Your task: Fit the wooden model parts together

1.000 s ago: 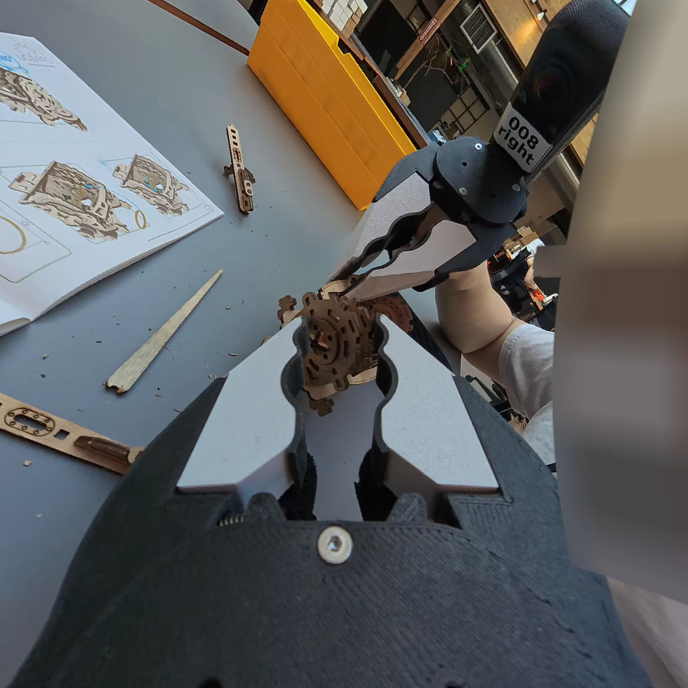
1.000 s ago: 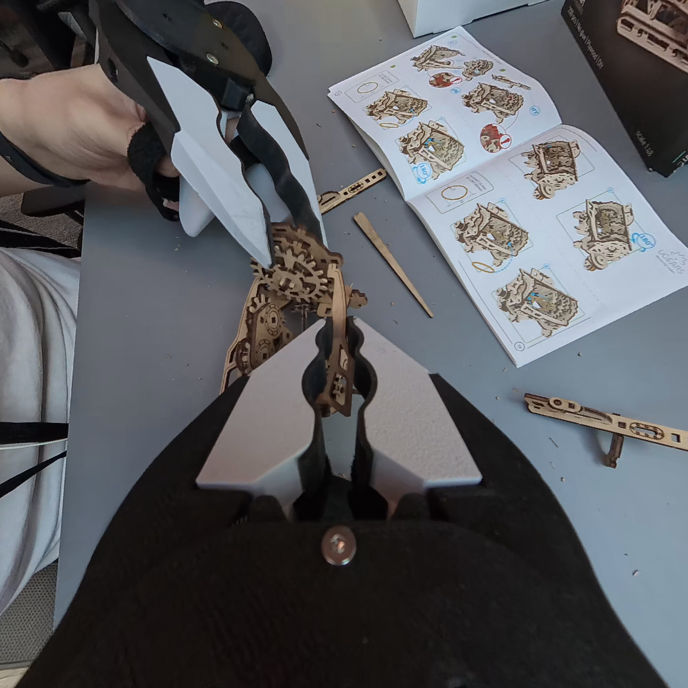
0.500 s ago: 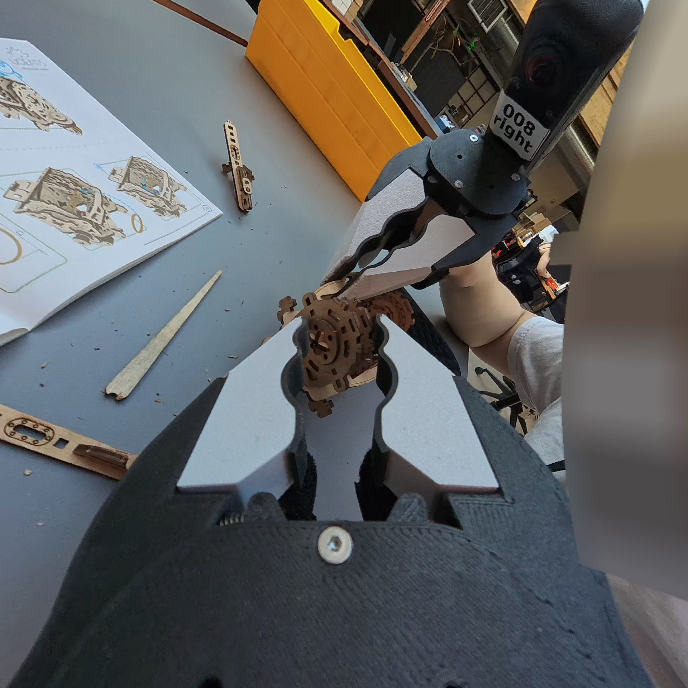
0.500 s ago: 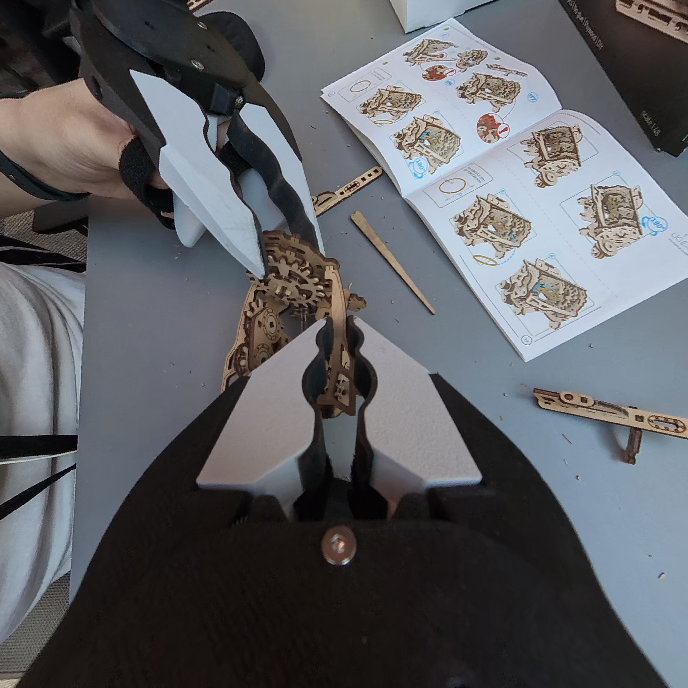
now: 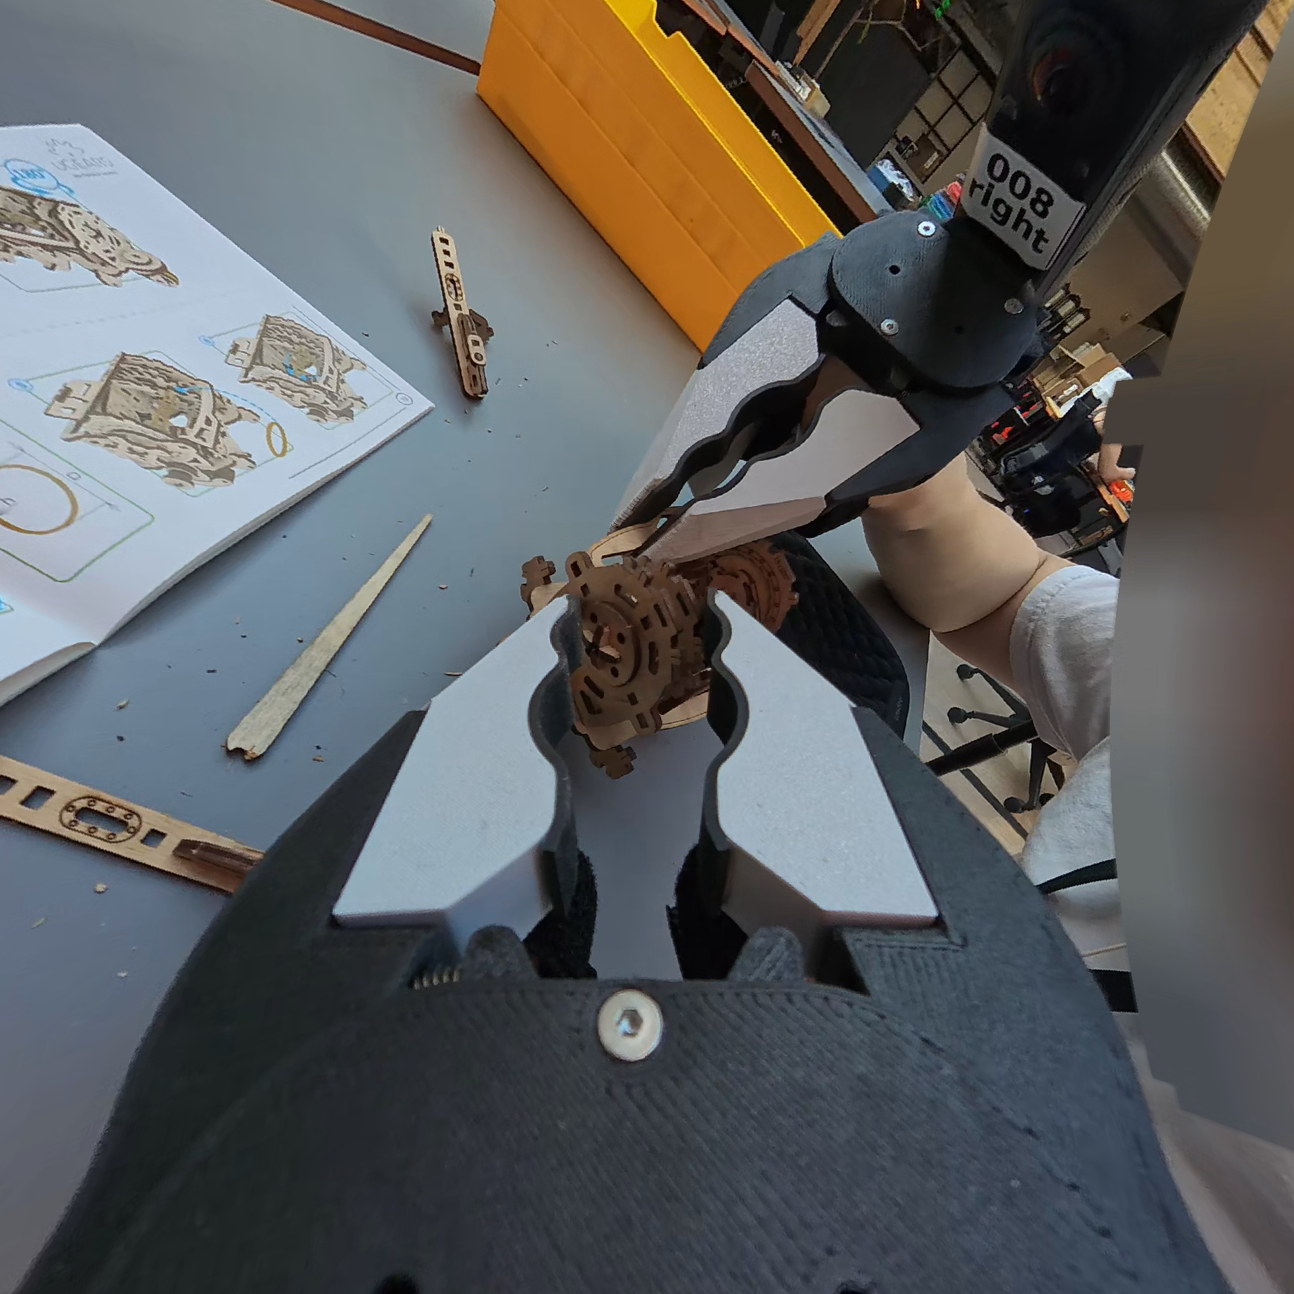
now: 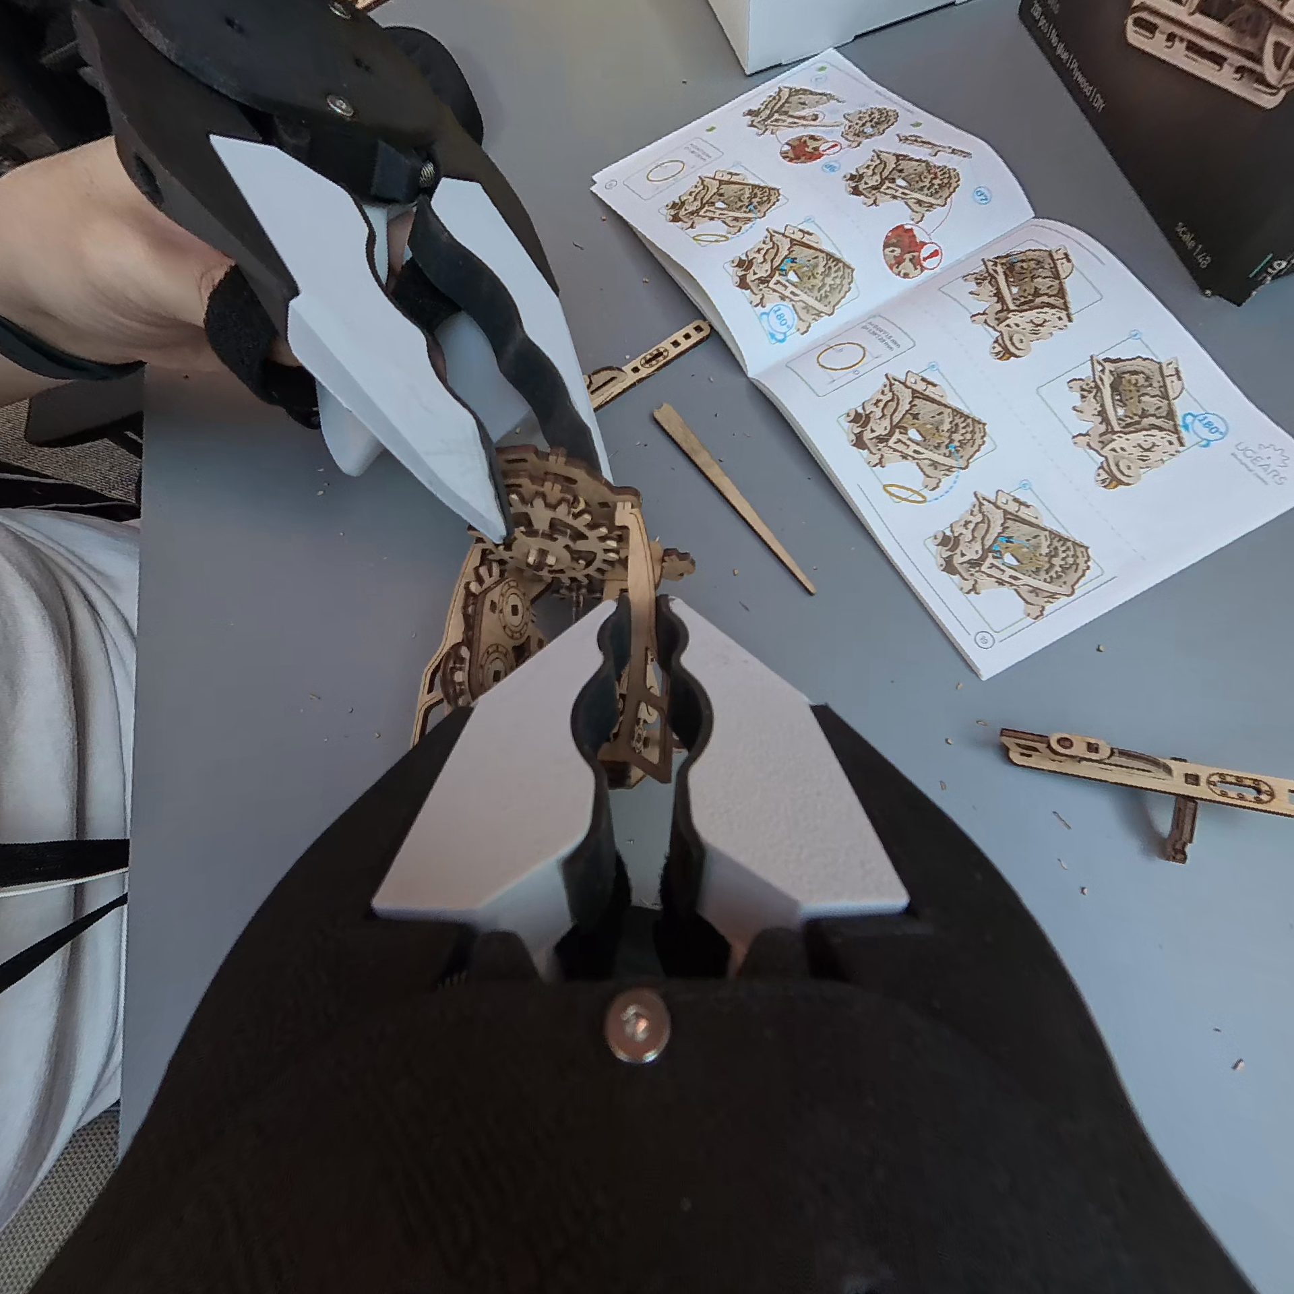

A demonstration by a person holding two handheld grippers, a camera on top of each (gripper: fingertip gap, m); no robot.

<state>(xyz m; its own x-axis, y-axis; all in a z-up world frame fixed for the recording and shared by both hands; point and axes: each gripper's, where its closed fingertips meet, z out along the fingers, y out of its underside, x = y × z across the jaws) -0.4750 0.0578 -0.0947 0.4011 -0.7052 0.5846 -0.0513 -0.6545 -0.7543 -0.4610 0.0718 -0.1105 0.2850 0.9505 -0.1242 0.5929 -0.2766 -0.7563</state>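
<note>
Little has shifted since a second ago: both grippers hold as before. Left gripper (image 5: 641, 616) clamps the wooden gear assembly (image 5: 630, 665) above the grey table (image 5: 280, 126); right gripper (image 6: 637, 616) pinches its flat side panel (image 6: 641, 693), beside the booklet (image 6: 980, 364).

- Flat grey surface (image 6: 875, 980), strewn with wood crumbs.
- Open white instruction booklet (image 6: 945, 364).
- Thin tapered wooden sliver (image 6: 732, 497).
- 2 flat slotted wooden strips (image 6: 1155, 777) (image 6: 648, 364).
- Black box (image 6: 1190, 140); white box (image 6: 826, 28).
- Yellow plastic bin (image 5: 651, 147).
</note>
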